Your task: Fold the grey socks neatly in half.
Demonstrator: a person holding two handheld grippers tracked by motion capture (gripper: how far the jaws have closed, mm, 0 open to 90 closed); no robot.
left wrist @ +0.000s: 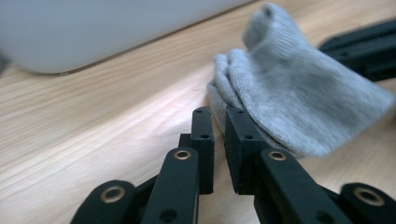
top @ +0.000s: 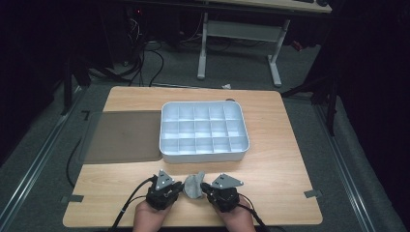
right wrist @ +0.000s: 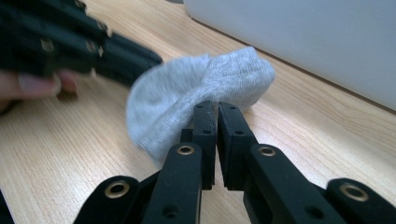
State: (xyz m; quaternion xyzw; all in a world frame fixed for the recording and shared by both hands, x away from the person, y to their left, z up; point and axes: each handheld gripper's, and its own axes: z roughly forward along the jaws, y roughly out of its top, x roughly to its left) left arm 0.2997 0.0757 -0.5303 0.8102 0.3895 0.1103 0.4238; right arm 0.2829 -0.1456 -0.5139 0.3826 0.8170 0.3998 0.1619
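A small grey sock (top: pixel 194 186) lies bunched on the wooden table (top: pixel 280 193) near its front edge, between my two grippers. My left gripper (top: pixel 183 189) reaches it from the left. In the left gripper view its jaws (left wrist: pixel 218 112) stand almost together, and the hem of the sock (left wrist: pixel 285 88) runs into the narrow slit at their tips. My right gripper (top: pixel 203 186) comes from the right. Its jaws (right wrist: pixel 217 106) are shut on a fold of the sock (right wrist: pixel 196 88). The left gripper (right wrist: pixel 126 58) shows blurred at the sock's far side, with a person's fingertips beside it.
A white tray (top: pixel 204 156) divided into several empty compartments stands just behind the sock, its wall close in both gripper views (left wrist: pixel 93 32) (right wrist: pixel 303 37). A dark mat (top: pixel 123 137) lies left of the tray. A desk frame and cables stand on the floor beyond the table.
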